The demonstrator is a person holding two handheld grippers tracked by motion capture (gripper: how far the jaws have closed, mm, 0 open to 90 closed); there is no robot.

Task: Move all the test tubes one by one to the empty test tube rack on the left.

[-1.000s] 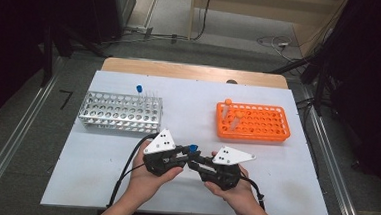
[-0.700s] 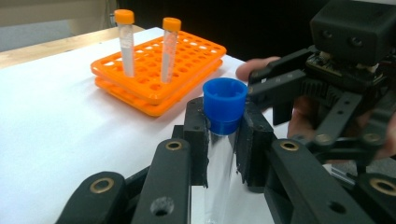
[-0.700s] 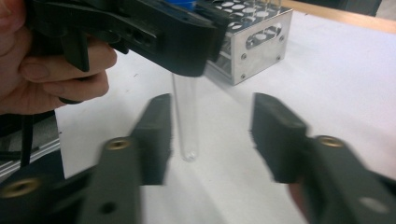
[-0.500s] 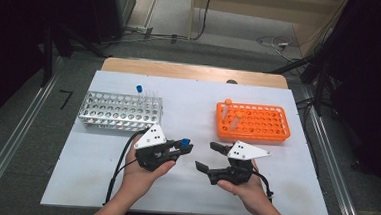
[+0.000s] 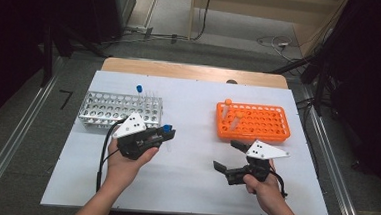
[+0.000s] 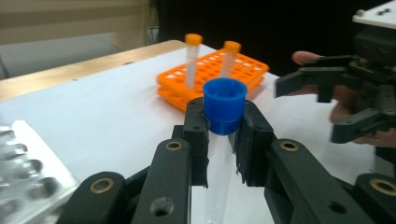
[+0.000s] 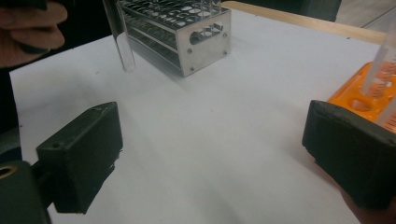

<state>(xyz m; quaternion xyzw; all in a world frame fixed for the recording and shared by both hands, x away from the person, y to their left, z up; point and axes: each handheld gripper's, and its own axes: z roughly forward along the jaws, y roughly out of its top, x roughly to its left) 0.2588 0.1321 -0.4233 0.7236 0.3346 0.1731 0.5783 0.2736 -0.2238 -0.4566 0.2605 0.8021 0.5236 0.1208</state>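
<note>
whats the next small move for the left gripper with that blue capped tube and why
Probably carry it toward the metal rack and line it up over a free hole. The left gripper is shut on the blue-capped tube, the right gripper stands open and apart, and another blue-capped tube stands there.

Left claw [image 6: 223,135] clamps blue-capped tube [image 6: 224,112]; orange rack [image 6: 215,77] behind, seemingly two tubes.

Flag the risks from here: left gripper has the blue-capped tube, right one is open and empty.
1. The left gripper clamps the blue-capped tube just under its cap, and the long clear body hangs free, so it could swing or slip on the way.
2. The tube's tip hangs close to the metal rack, so it could catch the rack's edge.
3. The right gripper, whose jaws have just been opening, sits near the orange rack and could knock its two upright tubes.
</note>
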